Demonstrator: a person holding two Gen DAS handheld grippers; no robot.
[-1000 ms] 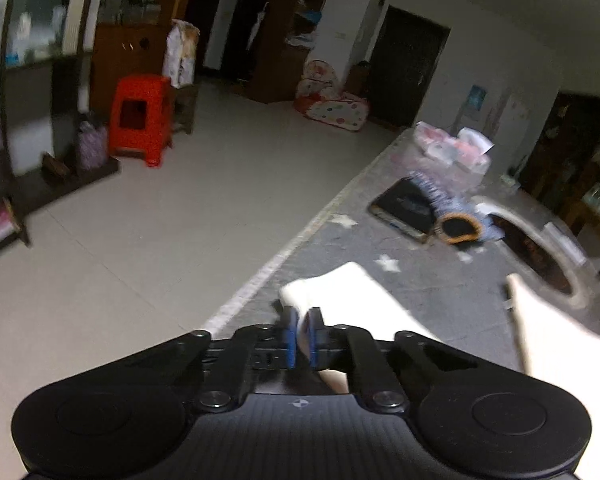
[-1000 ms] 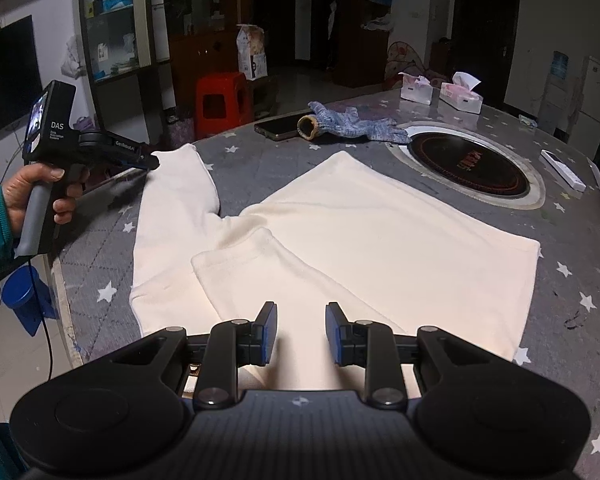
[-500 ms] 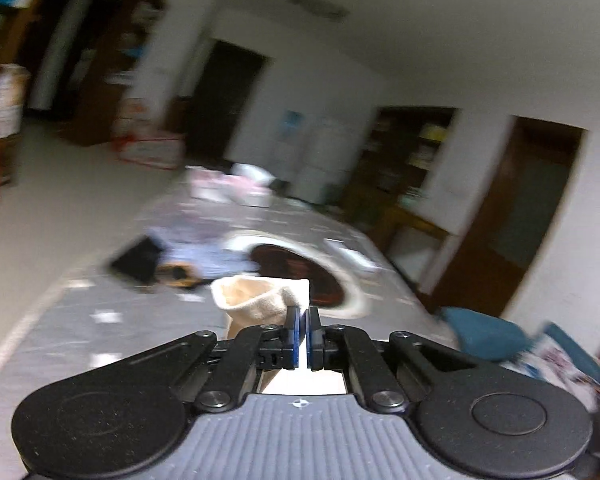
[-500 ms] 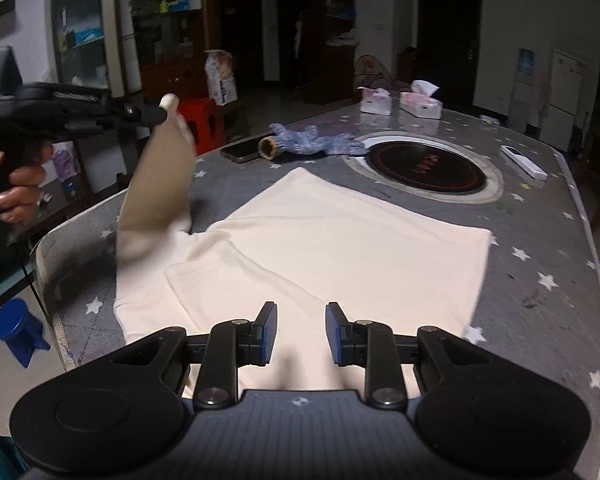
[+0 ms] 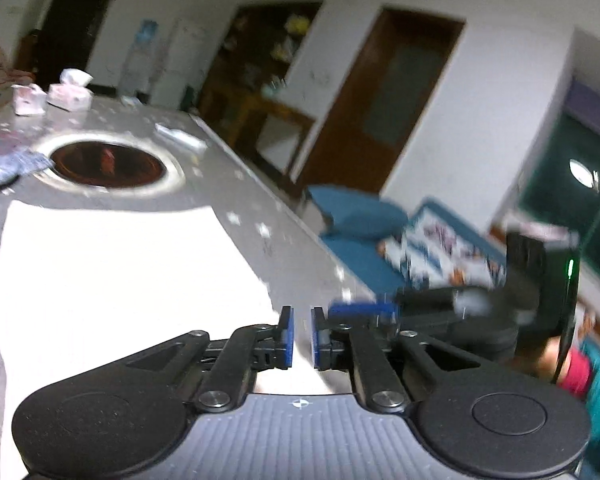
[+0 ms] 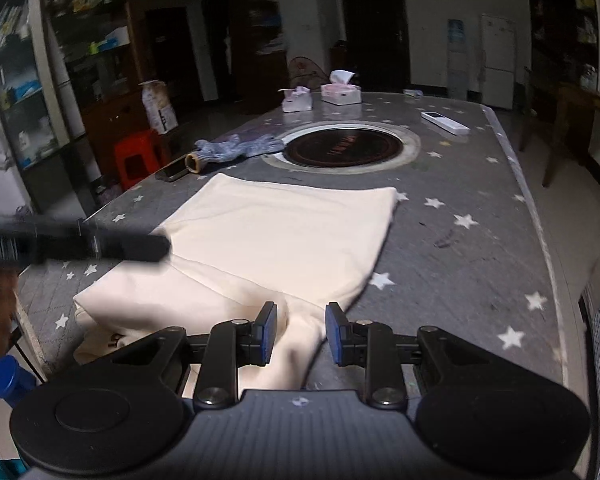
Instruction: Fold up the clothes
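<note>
A cream garment [image 6: 272, 236] lies flat on the grey star-print table [image 6: 472, 240], with its left sleeve folded over the body. It fills the lower left of the left wrist view [image 5: 112, 272]. My left gripper [image 5: 301, 334] hovers over the garment's near right edge, jaws slightly apart and empty. It appears blurred in the right wrist view [image 6: 100, 246] over the garment's left side. My right gripper [image 6: 301, 334] is open and empty above the garment's near hem; it also shows in the left wrist view [image 5: 364, 309], close to my left gripper.
A round black cooktop [image 6: 342, 150] is set into the table beyond the garment. A blue-grey cloth [image 6: 236, 150], a roll [image 6: 195, 162], a phone [image 6: 176, 170], two tissue boxes [image 6: 340, 92] and a white remote [image 6: 444, 122] lie further back. A red stool [image 6: 138, 156] stands left of the table.
My left gripper carried the sleeve up and across to the right, laid it on the garment's body and let go; its jaws now stand apart. My right gripper stayed open and moved closer.
</note>
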